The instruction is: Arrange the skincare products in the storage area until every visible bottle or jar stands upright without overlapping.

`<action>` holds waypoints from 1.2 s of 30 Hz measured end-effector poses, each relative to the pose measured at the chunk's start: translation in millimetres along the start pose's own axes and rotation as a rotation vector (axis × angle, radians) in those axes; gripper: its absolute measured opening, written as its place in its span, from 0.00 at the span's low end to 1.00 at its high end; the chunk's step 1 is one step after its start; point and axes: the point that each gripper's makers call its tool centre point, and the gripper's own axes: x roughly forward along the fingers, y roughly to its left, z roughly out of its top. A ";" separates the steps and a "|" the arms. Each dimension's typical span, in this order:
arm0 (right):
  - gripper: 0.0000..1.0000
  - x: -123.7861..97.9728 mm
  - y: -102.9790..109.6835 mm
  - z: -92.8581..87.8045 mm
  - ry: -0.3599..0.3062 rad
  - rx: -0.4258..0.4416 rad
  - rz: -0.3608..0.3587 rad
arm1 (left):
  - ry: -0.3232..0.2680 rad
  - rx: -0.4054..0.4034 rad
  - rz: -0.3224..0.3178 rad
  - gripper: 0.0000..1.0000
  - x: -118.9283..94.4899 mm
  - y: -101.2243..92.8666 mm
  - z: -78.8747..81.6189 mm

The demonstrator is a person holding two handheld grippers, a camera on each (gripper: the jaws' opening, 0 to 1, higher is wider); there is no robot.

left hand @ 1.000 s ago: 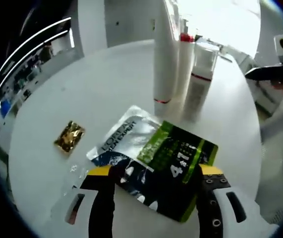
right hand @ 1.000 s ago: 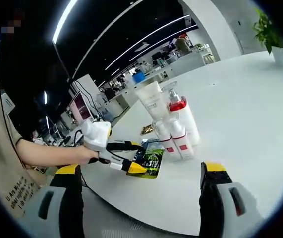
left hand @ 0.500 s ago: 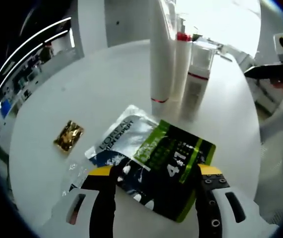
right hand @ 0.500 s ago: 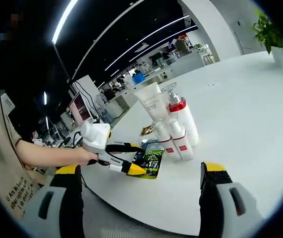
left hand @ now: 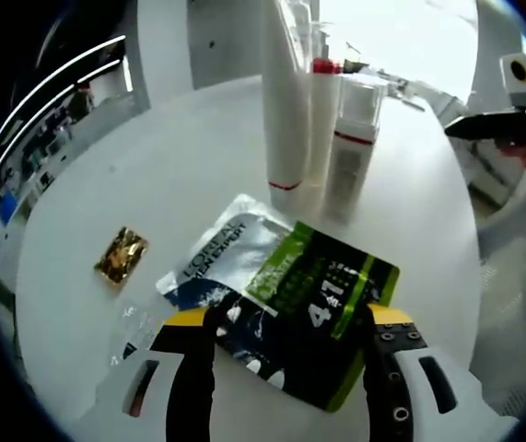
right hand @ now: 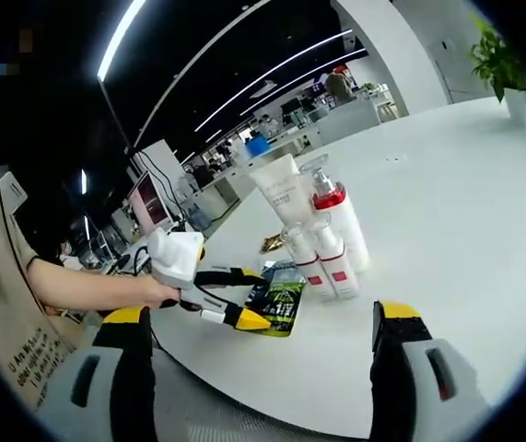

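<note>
Meanwhile left gripper (left hand: 286,322) gapes wide over the flat sachet (left hand: 286,295); right gripper (right hand: 258,318) likewise wide

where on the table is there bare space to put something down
The wide white table on the far side of the upright bottles is bare. Another free patch lies between the gold sachet and the bottles. It is crowded where the flat sachet pack lies under the left gripper.
</note>
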 end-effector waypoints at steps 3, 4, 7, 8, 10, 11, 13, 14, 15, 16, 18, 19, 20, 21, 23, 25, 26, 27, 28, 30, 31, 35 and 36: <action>1.00 -0.2 0.1 0.6 -0.004 -0.002 0.001 | 0.006 -0.006 0.004 0.63 -0.1 0.3 -0.2; 1.00 -0.4 0.2 1.2 -0.007 -0.002 0.001 | 0.007 -0.007 0.005 0.63 -0.1 0.3 -0.2; 1.00 -0.7 -0.2 2.0 -0.012 0.000 0.000 | 0.013 -0.017 0.011 0.63 -0.1 -0.6 0.7; 1.00 -0.9 0.0 2.3 -0.013 0.000 0.000 | 0.014 -0.021 0.014 0.63 -0.3 -0.7 1.0; 1.00 -1.0 0.2 2.6 -0.015 -0.004 0.001 | 0.017 -0.029 0.012 0.64 -0.8 -1.8 1.6; 1.00 -0.9 0.6 2.2 -0.012 -0.007 0.001 | 0.018 -0.041 0.008 0.65 -1.1 -2.9 2.1; 1.00 -0.7 1.1 1.7 -0.010 -0.012 0.003 | 0.017 -0.060 0.012 0.67 -2.5 -3.1 2.9; 1.00 -0.7 1.1 1.7 -0.009 -0.013 0.003 | 0.012 -0.063 0.018 0.67 -4.1 -2.6 3.6; 1.00 -0.6 1.1 1.7 -0.010 -0.015 0.003 | 0.007 -0.065 0.023 0.67 -6.6 -2.2 4.5; 1.00 -0.6 1.2 1.7 -0.010 -0.016 0.004 | 0.006 -0.068 0.026 0.67 -8.9 -2.3 4.0; 1.00 -0.6 2.0 2.1 -0.011 -0.018 0.005 | 0.010 -0.075 0.031 0.68 -12.7 -1.9 1.8; 0.99 -0.6 2.3 1.7 -0.010 -0.020 0.006 | 0.010 -0.078 0.036 0.69 -14.7 -1.1 0.9; 0.98 -0.5 2.4 1.5 -0.009 -0.023 0.006 | 0.009 -0.083 0.040 0.70 -16.8 -0.5 0.0; 0.98 -0.5 2.5 1.2 -0.007 -0.025 0.006 | 0.009 -0.091 0.040 0.71 -20.0 -0.4 -1.2; 0.98 -0.4 3.6 0.9 -0.006 -0.028 0.009 | 0.001 -0.111 0.043 0.72 -26.3 -0.1 -2.3; 0.98 -0.4 4.1 0.9 -0.007 -0.034 0.010 | -0.006 -0.128 0.048 0.73 -31.7 0.4 -3.3; 0.98 -0.4 4.1 0.9 -0.007 -0.036 0.010 | -0.009 -0.139 0.053 0.73 -33.8 1.2 -4.1; 0.99 -0.4 4.4 0.9 -0.007 -0.039 0.012 | -0.013 -0.158 0.058 0.74 -36.6 2.5 -5.4; 0.99 -0.4 4.4 0.9 -0.007 -0.040 0.012 | -0.016 -0.166 0.059 0.74 -38.0 2.6 -5.8; 1.00 0.1 4.6 0.1 -0.002 -0.054 0.006 | -0.030 -0.196 0.069 0.76 -45.3 2.6 -7.5; 1.00 0.2 5.1 -1.1 0.004 -0.065 0.004 | -0.033 -0.204 0.071 0.76 -48.3 2.5 -8.9; 1.00 0.2 6.1 -3.1 0.014 -0.076 0.007 | -0.039 -0.216 0.077 0.82 -59.6 -1.7 -12.8; 1.00 0.2 6.0 -3.1 0.013 -0.076 0.008 | -0.043 -0.221 0.078 0.82 -62.6 -2.8 -14.1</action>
